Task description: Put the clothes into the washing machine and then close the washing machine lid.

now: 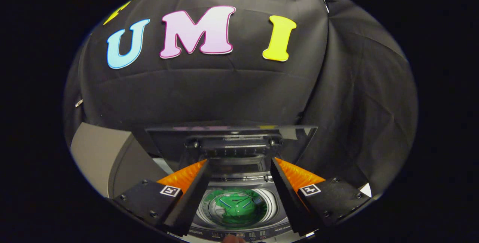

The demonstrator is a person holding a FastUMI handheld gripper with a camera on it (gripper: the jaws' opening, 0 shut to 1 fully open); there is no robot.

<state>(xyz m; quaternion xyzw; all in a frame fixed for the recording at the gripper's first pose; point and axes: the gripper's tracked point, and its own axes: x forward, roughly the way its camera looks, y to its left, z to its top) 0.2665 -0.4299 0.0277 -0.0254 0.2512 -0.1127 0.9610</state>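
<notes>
Black cloth backs the open white top-loading washing machine point(239, 231); green clothes point(236, 208) lie in its drum, its glass lid point(232, 140) upright at twelve o'clock, the gripper point(239, 166) released, empty.

The single view comes from a fisheye camera riding on the gripper point(239, 183), looking forward along its two fingers, which rise from the lower part of the frame with the jaws standing apart. It sits close above the washing machine point(239, 231), angled partly downward, so the open drum with the green clothes point(235, 207) lies low at centre between the fingers. The raised lid point(232, 142) stands just beyond them at mid-frame, and the booth's wall point(224, 89) fills the upper half.
</notes>
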